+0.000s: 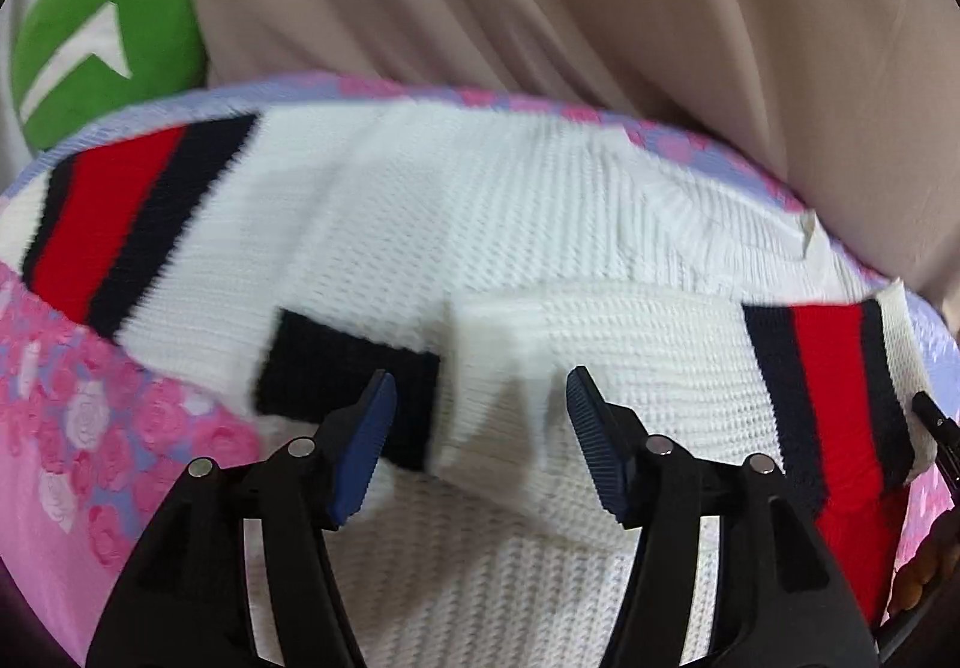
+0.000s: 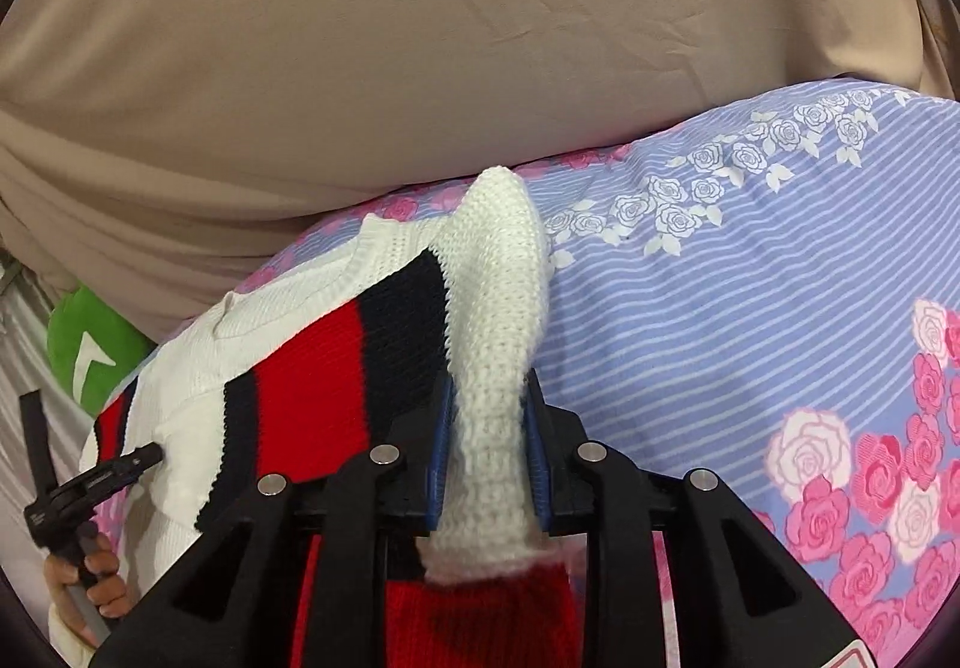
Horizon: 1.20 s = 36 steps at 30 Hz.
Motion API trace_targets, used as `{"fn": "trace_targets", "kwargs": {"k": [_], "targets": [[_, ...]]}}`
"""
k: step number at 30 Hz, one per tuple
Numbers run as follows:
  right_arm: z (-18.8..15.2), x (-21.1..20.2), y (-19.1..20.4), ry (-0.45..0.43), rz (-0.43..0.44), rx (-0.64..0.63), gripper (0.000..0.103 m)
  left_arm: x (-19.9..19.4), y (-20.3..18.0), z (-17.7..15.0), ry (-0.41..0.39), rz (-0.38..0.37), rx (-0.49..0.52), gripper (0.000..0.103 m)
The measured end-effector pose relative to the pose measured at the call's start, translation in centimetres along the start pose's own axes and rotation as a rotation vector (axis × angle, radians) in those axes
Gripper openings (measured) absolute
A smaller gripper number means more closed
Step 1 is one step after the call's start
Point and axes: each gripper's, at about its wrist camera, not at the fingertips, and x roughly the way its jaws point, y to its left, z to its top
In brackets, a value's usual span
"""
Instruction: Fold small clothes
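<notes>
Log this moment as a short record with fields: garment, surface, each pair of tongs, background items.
garment: white knit sweater with red and navy stripes, lying partly folded
surface: floral bedsheet, blue-striped with pink and white roses
left tongs: open, hovering over the sweater, holding nothing
right tongs: shut on a white fold of the sweater, lifted off the sheet
background: beige fabric behind the bed; green cushion with a white arrow mark at the left
</notes>
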Motion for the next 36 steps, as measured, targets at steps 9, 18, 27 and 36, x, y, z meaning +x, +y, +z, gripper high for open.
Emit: {"fn": "trace_targets", "kwargs": {"k": [9,18,27,36], "targets": [[-0.1,-1.3,-0.2,-0.012,0.009,-0.015,0.014,-2.5,-0.8,2.1,-0.122,-0.023,0.012,0.007],[-0.2,-0.8,0.2,-0.006,-0.003,-0.025,0.009,1.1,2.2,2.1,-0.056,0.053,-0.015,0.008],[-1.5,0.1,0.6,0.099,-0.045,-0.111,0.0,0.8,2.0,0.9,-0.1,0.105,0.032,0.01],[-1.2,-1.2,2.6,0.084,-0.112,-0.168,0.0,-5.0,8.6,0.4,-0.183,0.083,-0.142,0.049]]}}
